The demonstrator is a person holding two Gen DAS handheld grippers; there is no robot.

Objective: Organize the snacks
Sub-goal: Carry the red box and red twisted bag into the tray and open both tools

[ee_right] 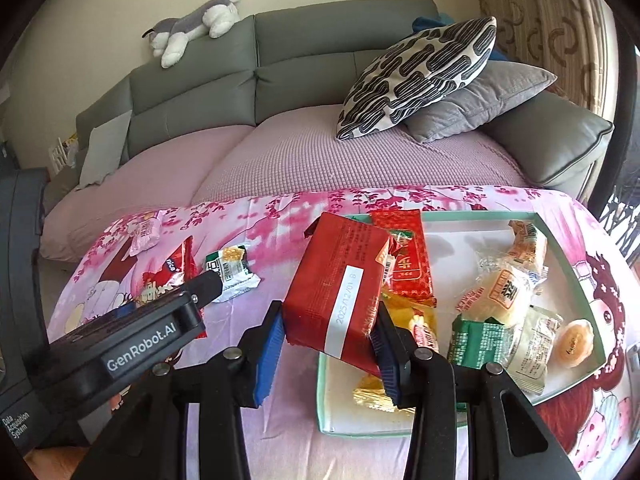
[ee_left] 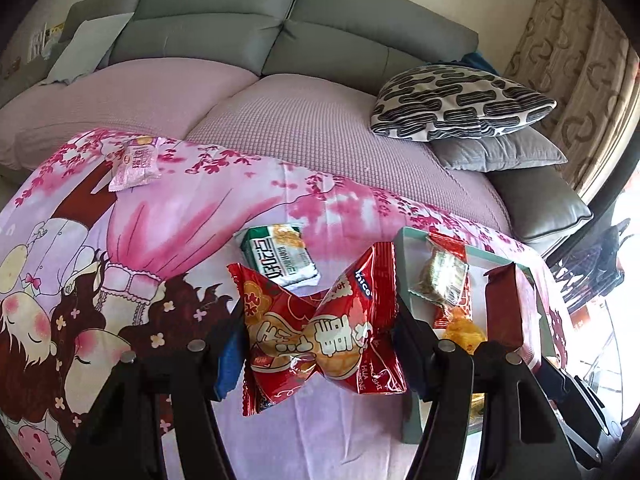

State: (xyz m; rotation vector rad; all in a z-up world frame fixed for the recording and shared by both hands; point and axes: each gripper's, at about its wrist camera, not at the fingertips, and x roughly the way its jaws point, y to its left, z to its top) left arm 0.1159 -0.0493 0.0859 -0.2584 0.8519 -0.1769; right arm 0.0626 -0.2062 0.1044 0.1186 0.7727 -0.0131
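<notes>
My left gripper is shut on a crumpled red peanut snack bag, lifted above the pink cartoon cloth. My right gripper is shut on a red rectangular packet with a white date strip, held over the left edge of the pale green tray. The tray holds several wrapped snacks, among them a green packet and a round yellow cake. On the cloth lie a green-and-white packet and a small pink packet.
A grey sofa with a mauve seat cover stands behind the table. A black-and-white patterned cushion leans on a grey cushion. A plush toy lies on the sofa back. Curtains hang at the right.
</notes>
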